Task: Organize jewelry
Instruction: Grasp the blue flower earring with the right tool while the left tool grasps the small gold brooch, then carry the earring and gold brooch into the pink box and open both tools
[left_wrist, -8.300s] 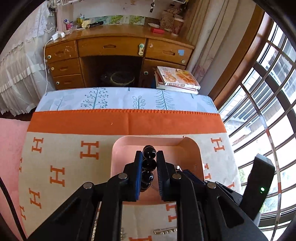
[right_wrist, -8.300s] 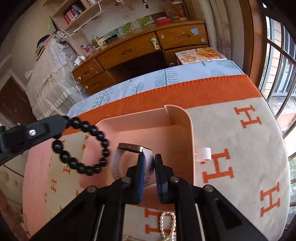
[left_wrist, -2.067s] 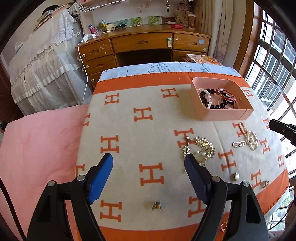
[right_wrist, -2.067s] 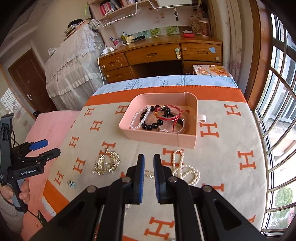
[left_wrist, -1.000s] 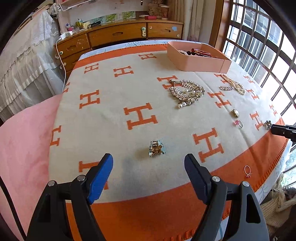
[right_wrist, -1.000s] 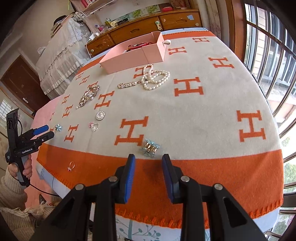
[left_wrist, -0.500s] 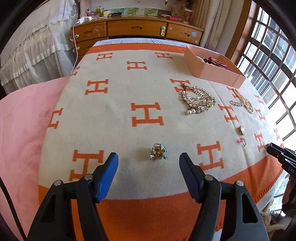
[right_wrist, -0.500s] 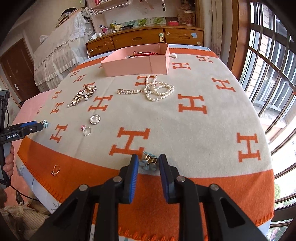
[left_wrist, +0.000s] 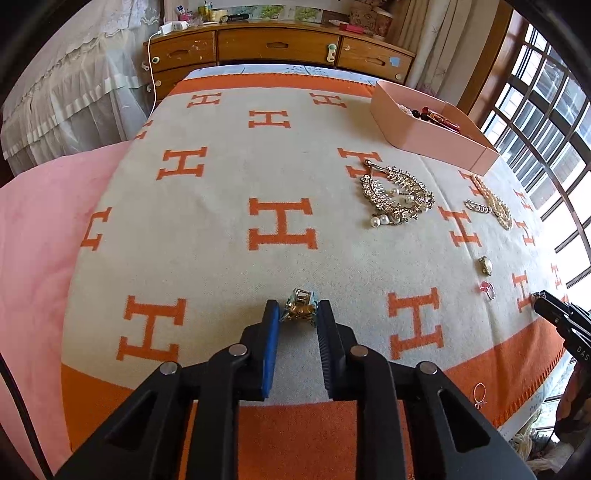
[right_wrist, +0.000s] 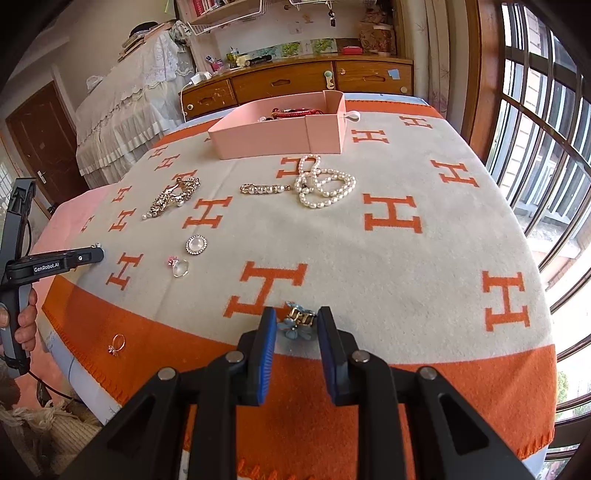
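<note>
A pink box (left_wrist: 424, 127) with bracelets in it stands at the far side of the orange H-patterned blanket; it also shows in the right wrist view (right_wrist: 280, 133). My left gripper (left_wrist: 297, 317) is low on the blanket, its jaws close around a gold and blue flower clip (left_wrist: 300, 307). My right gripper (right_wrist: 293, 325) stands the same way around a second blue flower clip (right_wrist: 299, 320). Whether either pair of pads touches its clip, I cannot tell. A gold comb (left_wrist: 397, 197), a pearl necklace (right_wrist: 325, 182), a pearl brooch (right_wrist: 196, 244) and rings (right_wrist: 178, 266) lie loose.
The blanket's orange border and the bed edge run just under both grippers. A gold ring (right_wrist: 117, 343) lies on the border at left. A wooden desk (right_wrist: 295, 83) stands behind the bed, windows (right_wrist: 543, 129) to the right. A pink quilt (left_wrist: 33, 229) lies at left.
Both grippers have come down toward the blanket. The left jaws have narrowed from wide open to close around the gold and blue clip. The right jaws now flank the other clip.
</note>
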